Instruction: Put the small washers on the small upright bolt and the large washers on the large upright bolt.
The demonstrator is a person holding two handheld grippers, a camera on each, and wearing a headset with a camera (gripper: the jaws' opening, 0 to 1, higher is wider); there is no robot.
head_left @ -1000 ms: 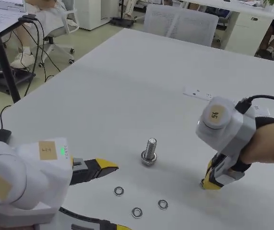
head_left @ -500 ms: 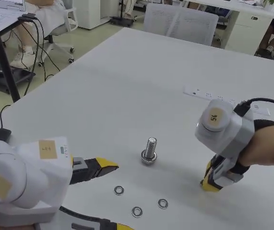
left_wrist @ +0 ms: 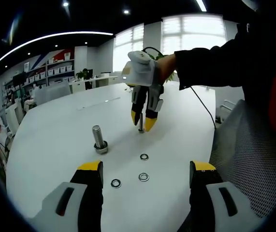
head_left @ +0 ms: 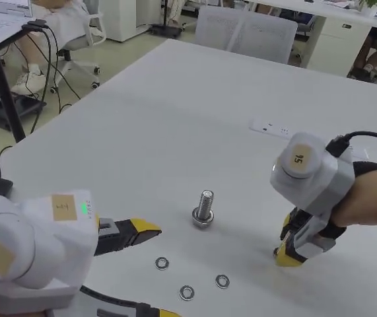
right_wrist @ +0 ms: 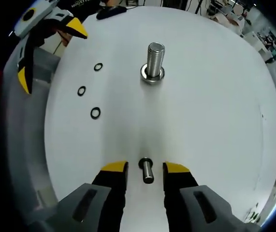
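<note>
The right gripper [head_left: 285,246] pointed down at the white table [head_left: 195,125], its fingers [right_wrist: 116,170] partly open on either side of the small bolt [right_wrist: 147,173]. A narrow gap showed on each side, so they held nothing. The small bolt stood on the table near the person's right hand. The large bolt [head_left: 203,208] stood upright well to its left, near the middle of the table, with a metal ring around its base. Three washers [head_left: 162,263] [head_left: 187,292] [head_left: 222,281] lay flat on the table in a loose cluster just in front of the large bolt, apart from one another. The left gripper [left_wrist: 147,166] hovered near them with its fingers spread wide and empty.
</note>
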